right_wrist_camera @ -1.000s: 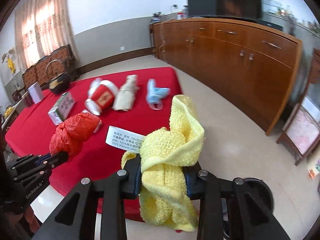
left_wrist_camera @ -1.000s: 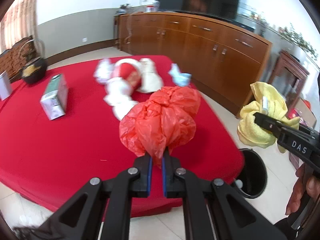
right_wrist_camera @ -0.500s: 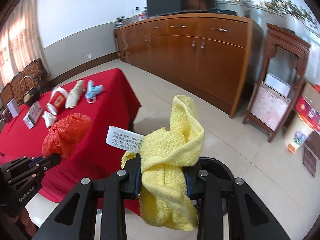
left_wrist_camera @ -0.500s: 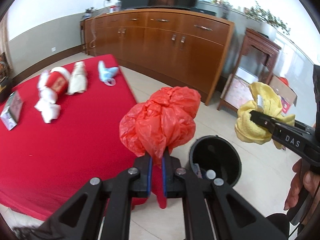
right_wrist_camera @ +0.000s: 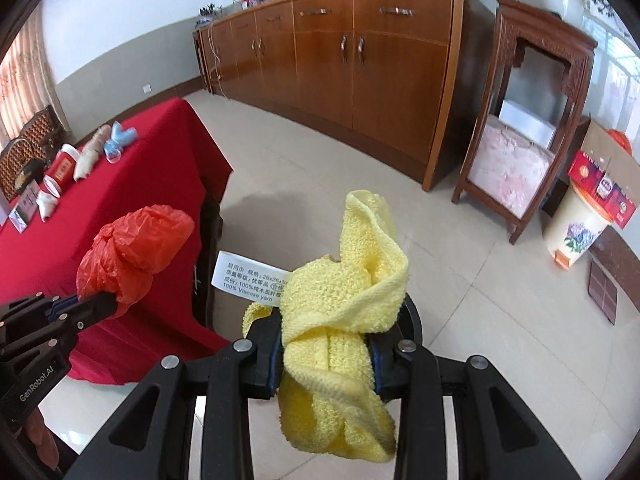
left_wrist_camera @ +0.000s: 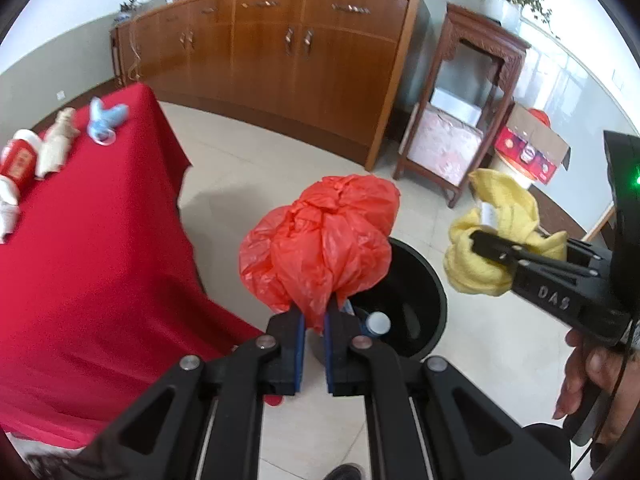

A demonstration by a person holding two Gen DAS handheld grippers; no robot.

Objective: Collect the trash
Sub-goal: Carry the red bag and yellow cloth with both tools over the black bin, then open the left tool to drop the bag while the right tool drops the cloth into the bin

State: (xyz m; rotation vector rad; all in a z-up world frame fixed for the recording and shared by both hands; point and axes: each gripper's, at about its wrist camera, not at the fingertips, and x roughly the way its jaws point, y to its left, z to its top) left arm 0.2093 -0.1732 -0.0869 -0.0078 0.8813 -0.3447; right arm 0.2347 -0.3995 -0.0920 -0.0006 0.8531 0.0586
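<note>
The left claw (left_wrist_camera: 314,334) is pinched narrow on the neck of a crumpled red bag (left_wrist_camera: 320,240), which bulges above the blue pads (left_wrist_camera: 301,354) and hangs over the near rim of a black bin (left_wrist_camera: 432,304) on the tiled floor; a white cap shows inside the bin (what it belongs to is hard to tell). The right claw (right_wrist_camera: 322,350) is clamped on a bunched yellow cloth (right_wrist_camera: 340,312) with a white printed tag (right_wrist_camera: 248,276) sticking out to its left, and the bin's rim (right_wrist_camera: 414,322) peeks from behind the cloth, so the cloth is above the bin too. In the left wrist view the right claw (left_wrist_camera: 480,242) comes in from the right, cloth (left_wrist_camera: 496,240) beside the bin's far side, well apart from the bag. The red surface (left_wrist_camera: 80,240) stands just beside the bin, and on its far end lie a blue mask (left_wrist_camera: 106,120), a beige wad (left_wrist_camera: 56,148), a red cup (left_wrist_camera: 18,160) and white tissue (right_wrist_camera: 46,204). A wooden cabinet (left_wrist_camera: 280,52) runs along the wall behind.
</note>
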